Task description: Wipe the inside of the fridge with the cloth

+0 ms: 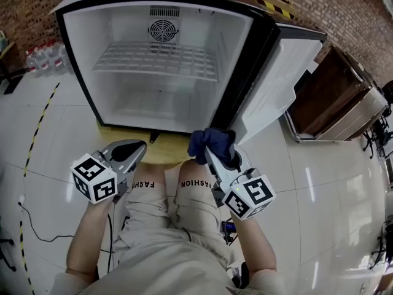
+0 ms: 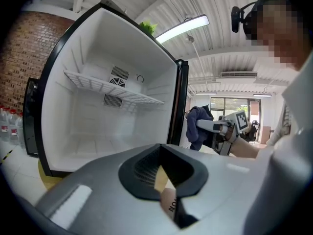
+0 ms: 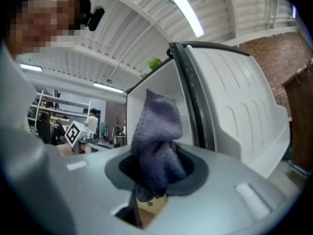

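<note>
A small fridge (image 1: 245,60) stands open on the floor in front of me, its white inside (image 1: 153,72) bare but for one wire shelf (image 1: 156,60). My right gripper (image 1: 212,149) is shut on a dark blue cloth (image 1: 210,143), held just below the fridge's lower right corner, outside the cavity. In the right gripper view the cloth (image 3: 156,141) bunches up out of the jaws. My left gripper (image 1: 132,152) is shut with nothing in it, low at the left over the person's knee. The left gripper view shows the fridge's inside (image 2: 102,116) and the cloth (image 2: 195,126) at the right.
The fridge door (image 1: 276,85) swings out to the right. A yellow mat (image 1: 166,146) lies under the fridge's front edge. A wooden crate (image 1: 331,97) sits at the right, water bottles (image 1: 43,57) at the far left. A cable (image 1: 31,223) trails on the white floor.
</note>
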### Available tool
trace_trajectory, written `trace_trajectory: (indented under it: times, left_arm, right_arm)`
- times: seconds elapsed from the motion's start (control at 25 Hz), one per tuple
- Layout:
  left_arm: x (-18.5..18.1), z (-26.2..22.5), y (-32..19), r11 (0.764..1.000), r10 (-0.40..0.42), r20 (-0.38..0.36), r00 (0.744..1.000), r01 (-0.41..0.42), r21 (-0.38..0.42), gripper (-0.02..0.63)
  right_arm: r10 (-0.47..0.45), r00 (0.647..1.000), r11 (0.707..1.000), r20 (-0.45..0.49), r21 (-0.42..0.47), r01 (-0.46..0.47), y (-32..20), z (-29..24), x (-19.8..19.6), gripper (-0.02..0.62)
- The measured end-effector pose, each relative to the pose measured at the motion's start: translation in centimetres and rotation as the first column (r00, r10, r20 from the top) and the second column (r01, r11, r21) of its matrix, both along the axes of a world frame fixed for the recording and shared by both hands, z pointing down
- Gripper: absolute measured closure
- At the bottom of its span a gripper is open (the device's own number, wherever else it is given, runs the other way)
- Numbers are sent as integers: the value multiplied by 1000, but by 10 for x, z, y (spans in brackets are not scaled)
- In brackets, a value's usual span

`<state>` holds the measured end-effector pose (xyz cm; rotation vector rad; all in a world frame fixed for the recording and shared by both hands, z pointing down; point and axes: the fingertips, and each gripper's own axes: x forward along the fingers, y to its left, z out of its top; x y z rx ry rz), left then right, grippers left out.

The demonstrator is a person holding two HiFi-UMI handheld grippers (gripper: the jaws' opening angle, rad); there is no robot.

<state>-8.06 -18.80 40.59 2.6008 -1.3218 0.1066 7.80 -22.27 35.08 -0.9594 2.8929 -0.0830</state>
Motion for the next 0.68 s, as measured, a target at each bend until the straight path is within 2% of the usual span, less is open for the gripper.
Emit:
trace_trajectory:
  times: [0.24, 0.68]
  left_arm:
    - [-6, -22, 8, 999, -9, -14, 1000, 10, 39, 601]
    - [-9, -46, 20, 996, -7, -21, 1000, 9, 89, 601]
  right_arm:
    - [-8, 1000, 998, -23, 61, 9, 8, -7, -2, 495]
    - [-6, 1000, 997, 13, 73, 5, 8, -19, 11, 495]
